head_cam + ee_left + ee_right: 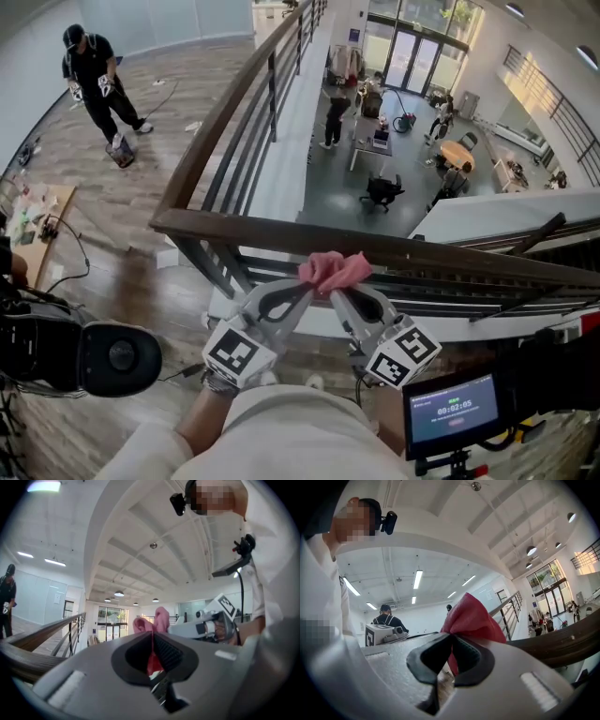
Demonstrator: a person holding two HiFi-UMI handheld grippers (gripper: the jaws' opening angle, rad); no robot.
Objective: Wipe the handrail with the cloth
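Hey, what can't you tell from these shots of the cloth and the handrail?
- Head view: whether the cloth touches the handrail; it overlaps the rail from above.
- Gripper views: the cloth's full size; it is bunched and partly behind the jaws.
- Head view: dirt on the handrail, too small.

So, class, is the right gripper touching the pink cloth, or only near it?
Touching. The right gripper view shows the right gripper with its jaws closed on the pink cloth, the fabric pinched between them and bunching out beyond.

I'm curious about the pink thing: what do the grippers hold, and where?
The pink cloth, bunched up: the left gripper pinches its left end, the right gripper its right end.
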